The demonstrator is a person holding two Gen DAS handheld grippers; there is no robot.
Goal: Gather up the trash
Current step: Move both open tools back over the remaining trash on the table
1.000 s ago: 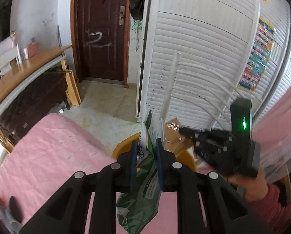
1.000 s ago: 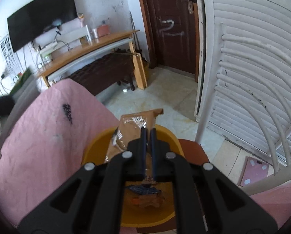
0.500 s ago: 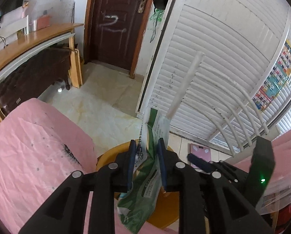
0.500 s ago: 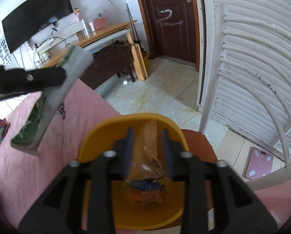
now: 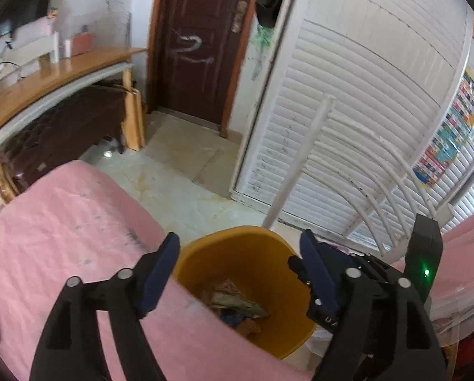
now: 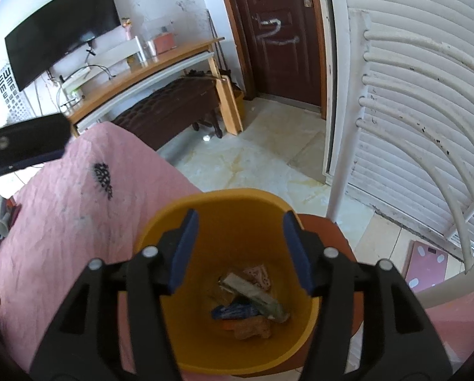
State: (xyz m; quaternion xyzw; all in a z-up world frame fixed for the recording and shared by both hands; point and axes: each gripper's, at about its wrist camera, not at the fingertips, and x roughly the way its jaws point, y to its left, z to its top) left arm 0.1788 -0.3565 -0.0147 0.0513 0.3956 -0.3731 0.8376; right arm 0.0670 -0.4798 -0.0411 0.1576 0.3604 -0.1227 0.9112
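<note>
Both claws just opened, empty, yellow bin [image 6: 237, 203] holding wrappers [image 6: 253, 295]

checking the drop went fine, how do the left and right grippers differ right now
The left gripper has jaws spread wider than the right gripper; both have just been opening. The right gripper hangs squarely over the round yellow plastic bin, while the left gripper sits over the bin's rim beside the pink bedsheet. Both are empty, with wrappers lying in the bin.

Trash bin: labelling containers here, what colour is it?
Yellow-orange bin, clearest in the right wrist view.
</note>
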